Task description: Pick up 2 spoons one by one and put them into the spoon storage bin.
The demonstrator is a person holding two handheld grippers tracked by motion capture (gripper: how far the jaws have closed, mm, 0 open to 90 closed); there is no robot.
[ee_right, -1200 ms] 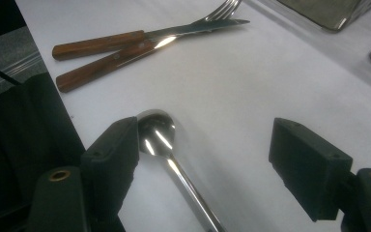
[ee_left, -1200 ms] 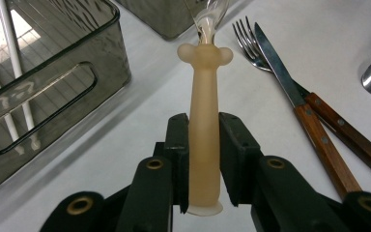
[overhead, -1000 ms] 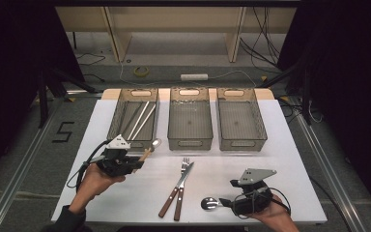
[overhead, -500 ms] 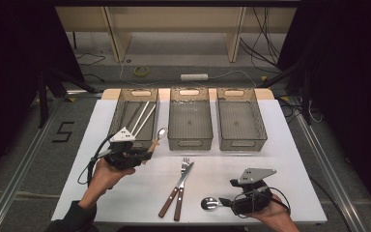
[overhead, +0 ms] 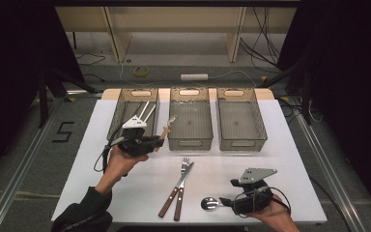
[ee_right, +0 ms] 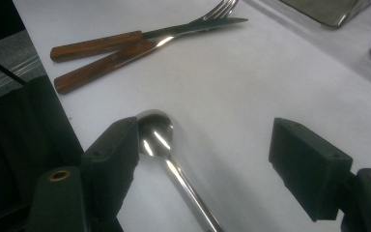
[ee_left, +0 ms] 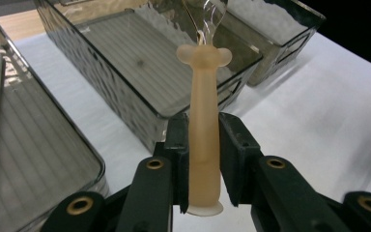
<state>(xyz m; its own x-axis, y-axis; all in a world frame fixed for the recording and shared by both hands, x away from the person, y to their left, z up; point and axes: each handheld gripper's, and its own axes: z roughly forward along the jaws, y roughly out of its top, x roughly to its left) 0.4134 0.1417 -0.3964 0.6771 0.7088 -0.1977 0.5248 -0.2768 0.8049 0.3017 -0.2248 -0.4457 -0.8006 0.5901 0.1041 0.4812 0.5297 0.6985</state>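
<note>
The left gripper (overhead: 158,141) is clamping a pale wooden-handled spoon (ee_left: 204,121) by the handle, both jaws pressed flat against its sides, and is holding it clear of the table just in front of the middle tray (overhead: 190,141). The grip sits low on the handle, presumably so that the bowl end can reach over the tray's near wall. The handle is looking smooth, light tan and rounded, flaring to a knob where a shiny metal neck begins; the bowl itself is blurring against the tray in the left gripper view, so its shape cannot be told with confidence.

Left of the middle tray, the left tray (overhead: 132,113) is holding long metal rods (overhead: 146,110). In front of the middle tray, a fork (overhead: 176,186) and a knife (overhead: 181,191) with brown wooden handles are lying side by side.

Farther toward the person from that tray, the right gripper (ee_right: 207,164) is resting with jaws spread wide, gripping nothing. A metal spoon (ee_right: 169,154) is lying between them, its bowl just beside one jaw, placed ready for pickup.
</note>
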